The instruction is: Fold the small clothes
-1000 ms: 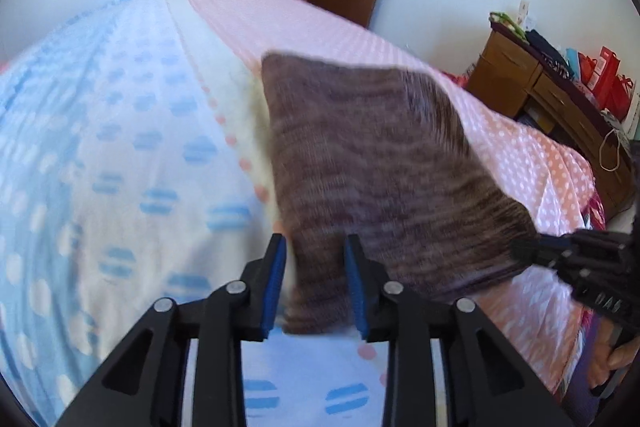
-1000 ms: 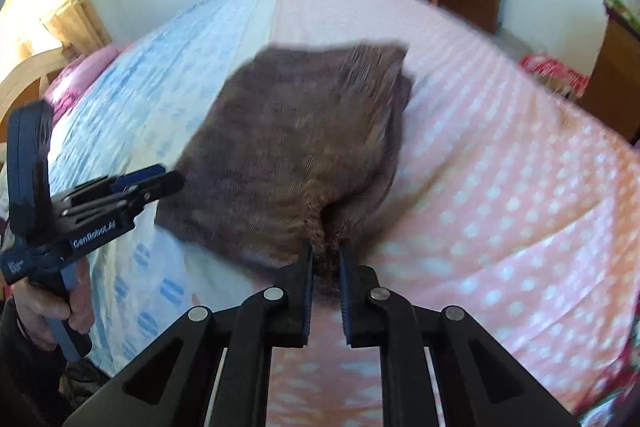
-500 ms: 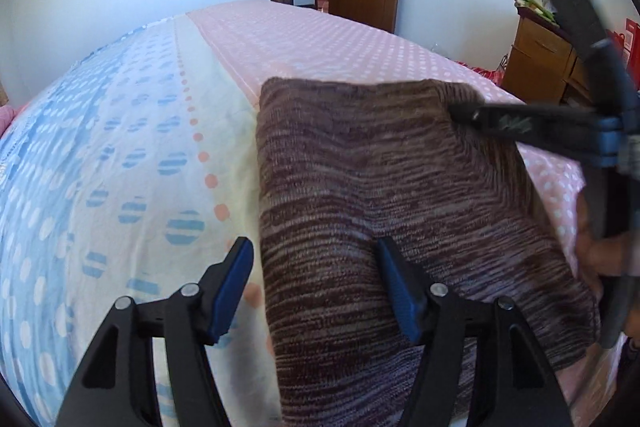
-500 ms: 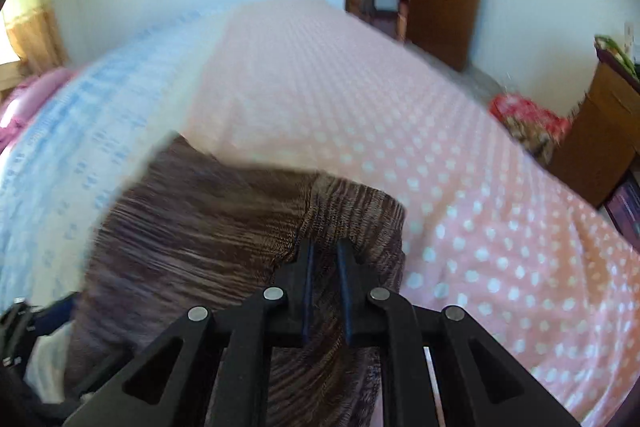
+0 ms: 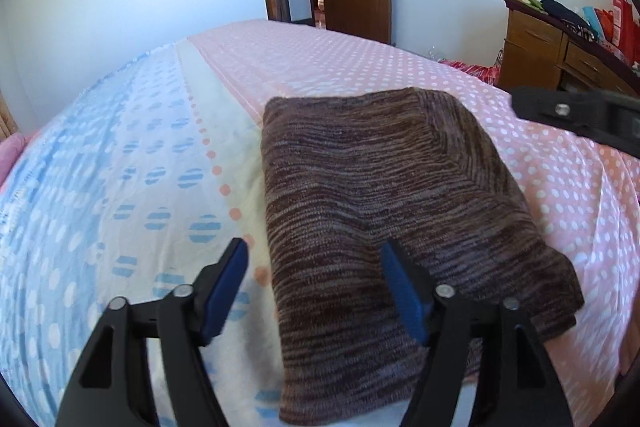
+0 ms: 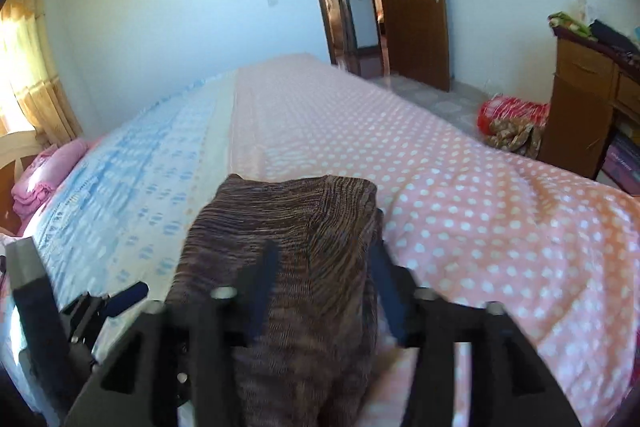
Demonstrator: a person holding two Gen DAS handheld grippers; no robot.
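— Knit garment (image 5: 384, 211) first: where is it lying?

— Folded into a brown rectangle on the bed (image 5: 120, 187), across the seam where the blue-dotted sheet meets the pink-dotted one.

— And the left hand-held gripper (image 5: 316, 287)?

— Its jaws are opening, spread wide over the near left edge of the cloth; neither blue pad presses on it.

— The right hand-held gripper (image 6: 324, 283)?

— Also opening. The knit's near right part sits between its fingers, but they look clear of the fabric, though that view is blurred.

— So how should the release be done well?

— I'd judge: let the jaws finish parting before lifting, then draw both back along the fingers' line, so no pad snags the loose knit and drags the top layer askew.
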